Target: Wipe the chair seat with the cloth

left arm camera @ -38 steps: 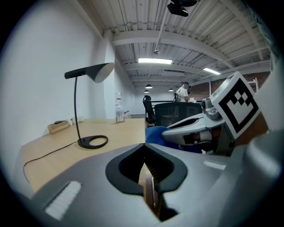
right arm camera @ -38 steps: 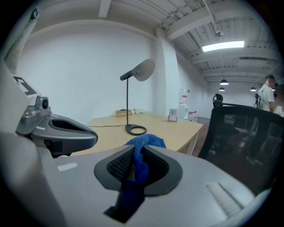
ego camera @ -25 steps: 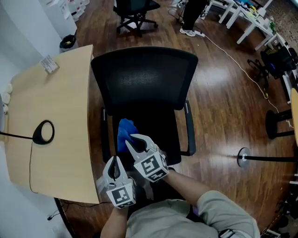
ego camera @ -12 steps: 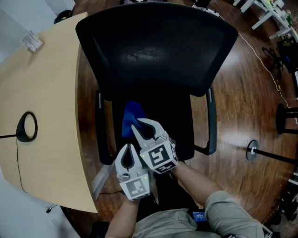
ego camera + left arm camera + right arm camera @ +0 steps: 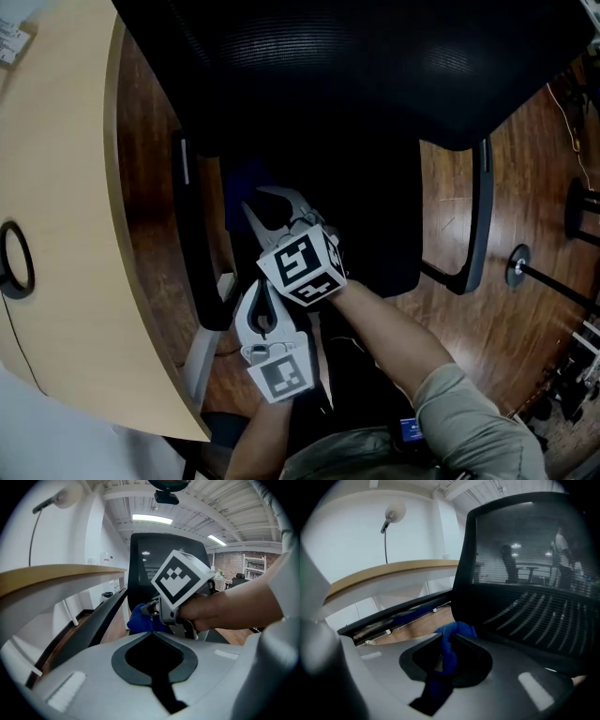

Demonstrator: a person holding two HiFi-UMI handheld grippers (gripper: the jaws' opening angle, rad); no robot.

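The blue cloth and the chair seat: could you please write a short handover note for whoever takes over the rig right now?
Right gripper: shut on the crumpled blue fabric cloth, over the black office chair seat.
Left gripper: shut, empty, just behind the right one.
Done: cloth gripped and brought to the seat.
Left: press the cloth down and wipe across the seat; contact cannot be confirmed yet.

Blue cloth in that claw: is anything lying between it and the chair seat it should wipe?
Nothing visible does. The right gripper clamps the blue cloth over the chair seat, whose dark surface looks bare there. The armrest stands off to the side.
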